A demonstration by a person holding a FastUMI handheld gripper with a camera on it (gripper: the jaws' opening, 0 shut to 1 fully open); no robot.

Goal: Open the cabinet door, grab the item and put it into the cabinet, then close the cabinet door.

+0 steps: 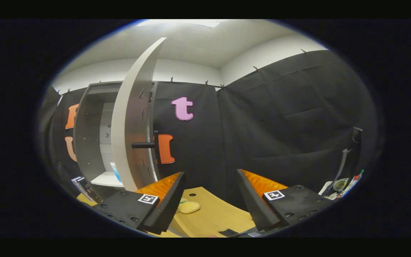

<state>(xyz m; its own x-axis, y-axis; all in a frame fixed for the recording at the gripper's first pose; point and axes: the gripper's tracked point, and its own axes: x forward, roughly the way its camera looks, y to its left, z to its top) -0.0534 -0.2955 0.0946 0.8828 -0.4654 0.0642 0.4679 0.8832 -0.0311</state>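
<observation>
i see the cabinet [95,135] standing left of the gripper [211,200], its door [132,117] swung open edge-on toward me, a dark handle [144,145] projecting from it. right of the cabinet lies the wooden table [214,214]. the gripper fingers are spread wide, holding nothing. the yellow item [188,207] rests on the table between them, right of the cabinet.
</observation>
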